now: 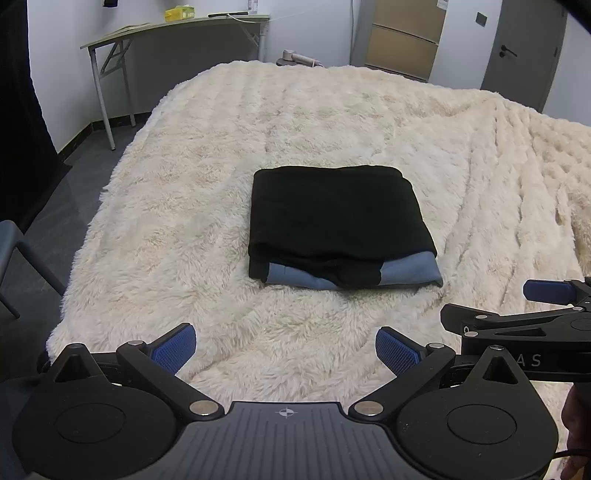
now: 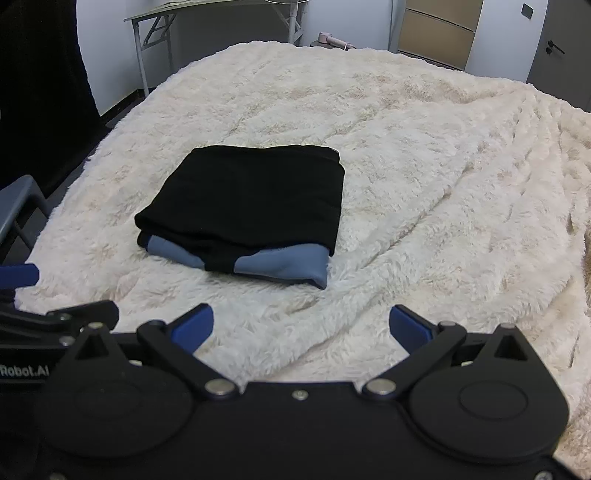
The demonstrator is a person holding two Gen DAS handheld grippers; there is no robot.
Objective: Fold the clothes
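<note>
Right now my left gripper (image 1: 286,350) hangs over the near edge of the bed, its jaws spread wide with nothing between the blue pads (image 1: 397,350). My right gripper (image 2: 301,328) sits just beside it, to its right, also over the near edge, jaws wide apart and empty; in the left wrist view I see only one blue finger and its black linkage at the right border. Neither gripper touches the cloth.

Beyond both grippers lies the fluffy cream blanket (image 1: 184,221) that covers the bed, rumpled into long ridges toward the right side. On it, roughly in the middle and a little toward the near edge, rests the folded black garment (image 1: 332,218), a neat flat rectangle. Along its near side a blue-grey layer (image 2: 288,266) peeks out from under the black fabric, with a black strip crossing it.

Off the bed's left edge I see part of a grey chair (image 1: 14,251). Past the far left corner stands a folding table (image 1: 177,27) against the wall, with a yellow box (image 1: 180,13) on top. Behind the far edge are a wooden cabinet (image 1: 402,40) and a grey door (image 1: 524,48).
</note>
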